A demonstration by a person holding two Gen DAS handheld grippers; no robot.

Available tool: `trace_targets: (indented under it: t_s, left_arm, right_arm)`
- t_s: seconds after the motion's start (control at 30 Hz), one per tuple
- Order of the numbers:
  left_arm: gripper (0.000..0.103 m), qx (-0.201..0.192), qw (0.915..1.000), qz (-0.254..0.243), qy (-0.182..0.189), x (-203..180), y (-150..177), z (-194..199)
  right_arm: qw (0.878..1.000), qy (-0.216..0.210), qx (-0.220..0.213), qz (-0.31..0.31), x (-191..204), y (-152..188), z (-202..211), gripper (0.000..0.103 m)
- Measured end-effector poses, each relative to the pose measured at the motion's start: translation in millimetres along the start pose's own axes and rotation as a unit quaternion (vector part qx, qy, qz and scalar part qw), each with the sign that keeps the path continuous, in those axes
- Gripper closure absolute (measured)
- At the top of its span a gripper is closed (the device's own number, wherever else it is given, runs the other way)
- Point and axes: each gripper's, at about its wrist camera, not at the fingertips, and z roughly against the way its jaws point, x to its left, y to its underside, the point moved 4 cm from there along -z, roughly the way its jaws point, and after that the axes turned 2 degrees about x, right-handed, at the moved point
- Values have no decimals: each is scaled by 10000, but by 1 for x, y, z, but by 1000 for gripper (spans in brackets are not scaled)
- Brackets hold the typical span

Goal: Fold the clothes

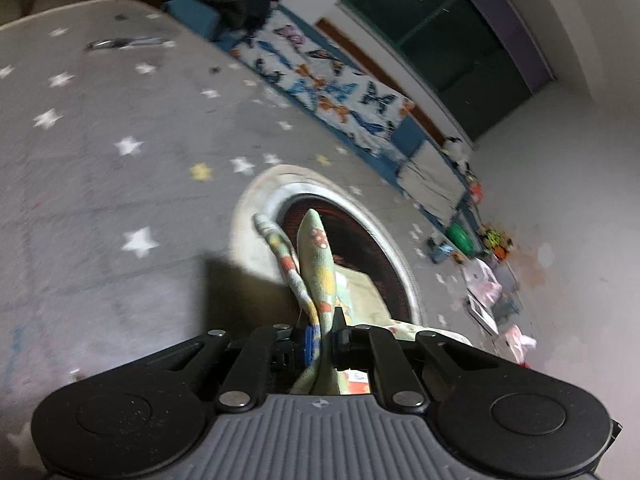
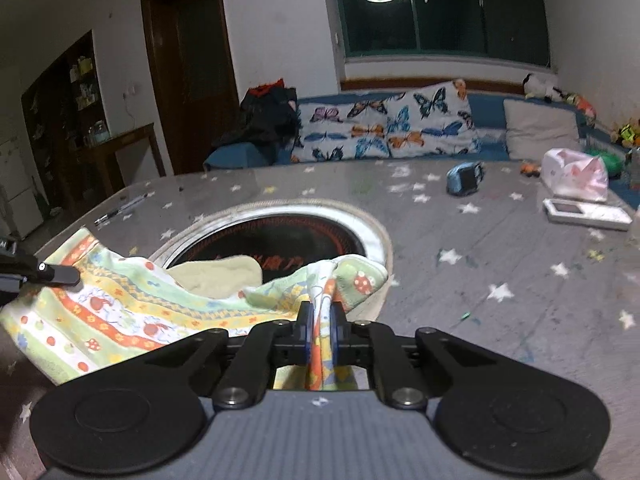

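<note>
A small pale-green garment with orange and yellow printed stripes [image 2: 132,312] hangs stretched between my two grippers above a grey star-patterned table [image 2: 500,264]. My right gripper [image 2: 322,322] is shut on its right corner. My left gripper [image 1: 320,340] is shut on its other corner [image 1: 316,264], which sticks up bunched between the pads. The left gripper also shows at the left edge of the right wrist view [image 2: 52,274]. The cloth sags over the round dark heater [image 2: 280,236] set into the table's middle.
On the table lie a pen [image 2: 120,210], a blue toy car [image 2: 464,178], a pink and white pouch [image 2: 576,176] and a white flat device [image 2: 588,212]. A blue sofa with butterfly cushions [image 2: 384,128] and a pile of dark clothes [image 2: 268,112] stands behind.
</note>
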Motion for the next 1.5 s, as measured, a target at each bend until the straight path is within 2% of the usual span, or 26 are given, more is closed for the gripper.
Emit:
trace_targets:
  t_s: [0.3, 0.6, 0.9, 1.1, 1.3, 1.4, 1.5]
  left_arm:
    - [94, 361, 9965, -655, 373, -77, 2, -44]
    - [94, 712, 9880, -1171, 705, -155, 8, -100]
    - [94, 902, 9793, -1640, 766, -216, 11, -158]
    - [94, 1151, 9755, -1765, 635, -222, 24, -192]
    - [94, 1456, 9741, -1724, 168, -194, 37, -217]
    - [93, 1542, 9746, -1622, 70, -183, 35, -221]
    - [89, 1523, 9733, -1719, -28, -180, 33, -222]
  right_arm:
    - [9972, 640, -333, -180, -51, -14, 41, 96]
    - [9868, 1414, -654, -442, -120, -27, 79, 96]
    - [9762, 1933, -680, -704, -183, -36, 82, 96]
    - [9726, 2038, -470, -1012, -213, -19, 68, 96]
    - [9690, 2110, 4, -1283, -234, 13, 49, 95]
    - [9642, 2237, 220, -1409, -242, 24, 46, 92]
    - [9644, 2244, 162, -1392, -244, 22, 49, 92]
